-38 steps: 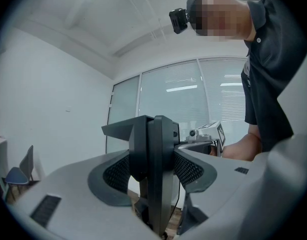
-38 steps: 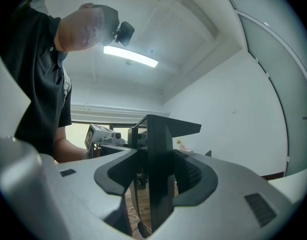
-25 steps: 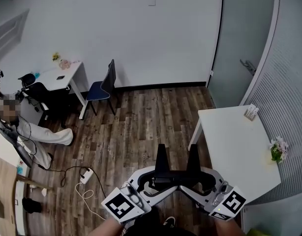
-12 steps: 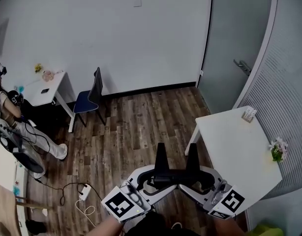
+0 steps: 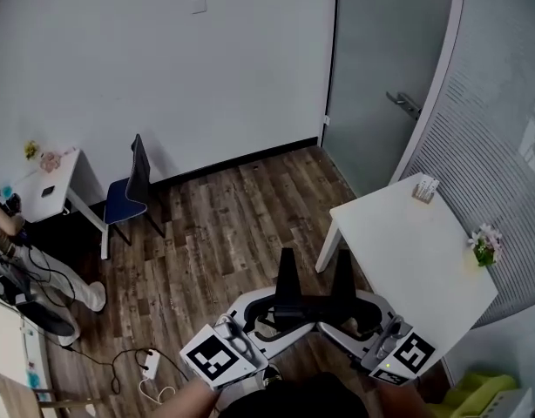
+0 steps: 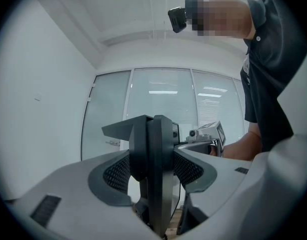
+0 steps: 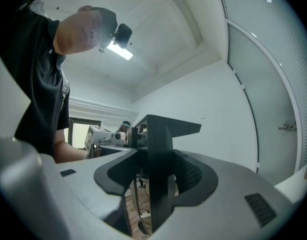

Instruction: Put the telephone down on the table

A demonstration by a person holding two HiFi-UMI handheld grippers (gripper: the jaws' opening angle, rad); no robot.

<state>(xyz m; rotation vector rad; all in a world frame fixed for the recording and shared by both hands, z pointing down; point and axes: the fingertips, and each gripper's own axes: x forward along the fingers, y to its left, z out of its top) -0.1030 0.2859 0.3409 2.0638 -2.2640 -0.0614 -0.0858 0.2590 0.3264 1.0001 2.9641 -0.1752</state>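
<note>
You held the black telephone (image 5: 287, 277), left tool (image 5: 269, 316) and right tool (image 5: 353, 313) both clamped on it, beside the white counter (image 5: 398, 242); loosening either early could have dropped it.

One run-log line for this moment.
phase: carry | white table: ahead, to the right | telephone: black, not yet on white table | left hand-held gripper: shut on telephone | right hand-held gripper: shut on telephone

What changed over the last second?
The view swung right: the blue chair and glass door slid left in the picture, the white table only slightly. The left gripper and right gripper stay shut on the telephone, carried out front as before.
</note>
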